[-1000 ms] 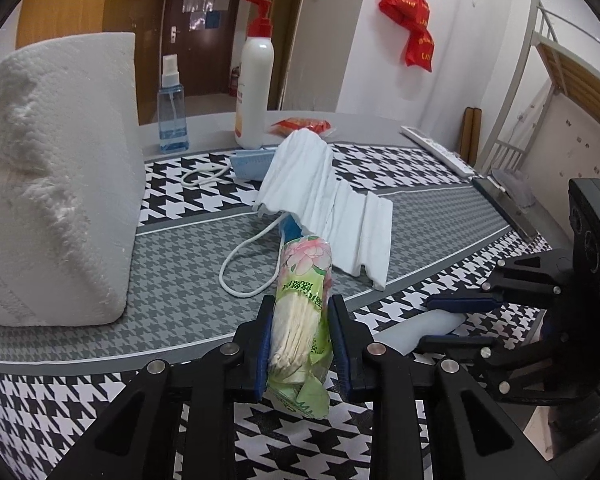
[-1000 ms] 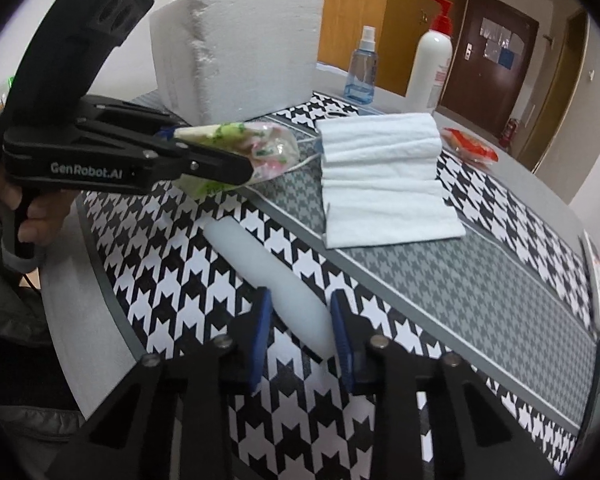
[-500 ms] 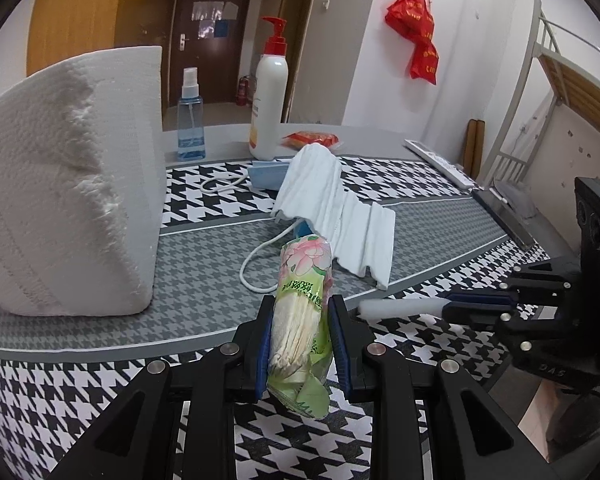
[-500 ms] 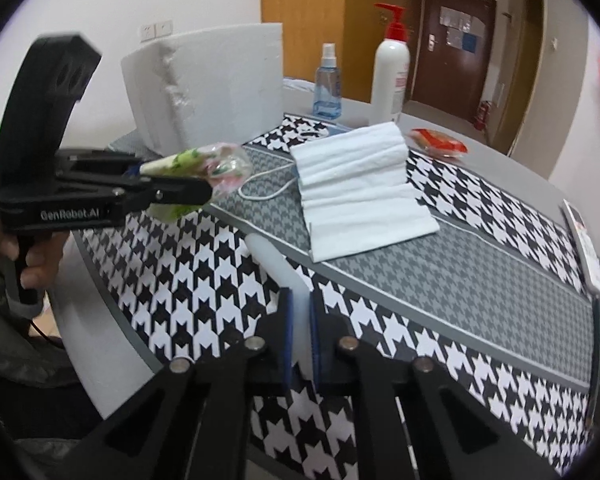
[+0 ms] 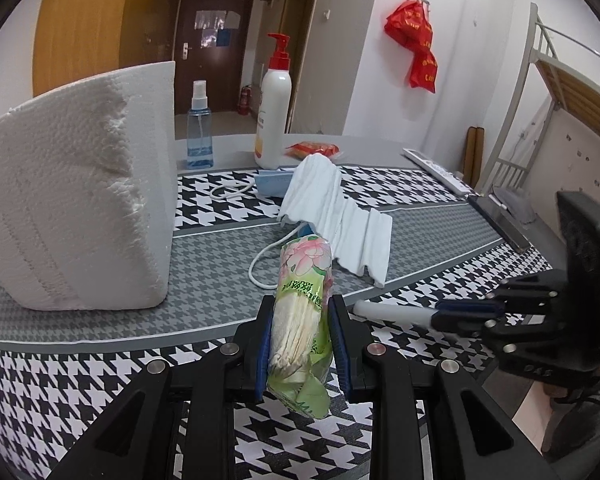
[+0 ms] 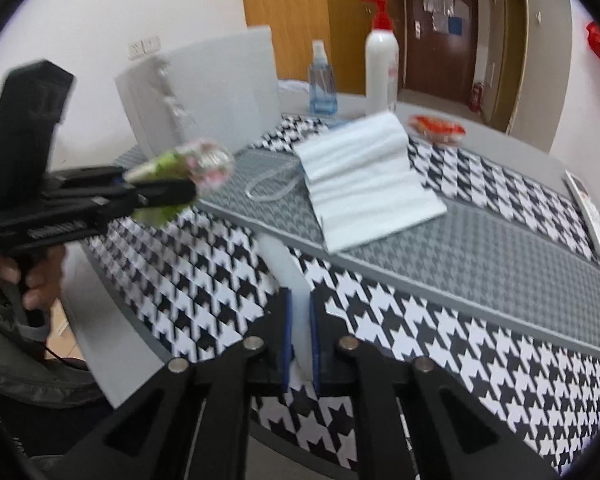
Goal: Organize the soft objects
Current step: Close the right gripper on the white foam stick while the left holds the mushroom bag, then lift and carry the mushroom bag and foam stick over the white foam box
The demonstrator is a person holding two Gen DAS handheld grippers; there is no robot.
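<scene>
Right wrist view: our right gripper [image 6: 299,334] has just clenched its fingers on a pale, translucent white strip [image 6: 284,268], which a second ago lay flat on the counter [image 6: 480,336] between spread fingers. The strip now runs forward from between the blue pads, its far end reaching toward the grey band of the houndstooth cloth. From the left wrist view the same strip sticks out level from the right gripper, and appears lifted clear of the cloth.

Our left gripper [image 5: 300,336] is grasping a pack of tissues [image 5: 302,312] in a green flowered wrapper, held upright between the fingers above the counter's near edge, as before.

Farther off lie a folded white towel [image 5: 336,216] draped over a blue face mask [image 5: 274,182], and a big block of paper towels [image 5: 80,196] to the left.

We judge that both hands are now loaded, so the picking step is done. What remains is carrying the strip and the tissues to wherever the soft things are gathered; no such place is marked.
</scene>
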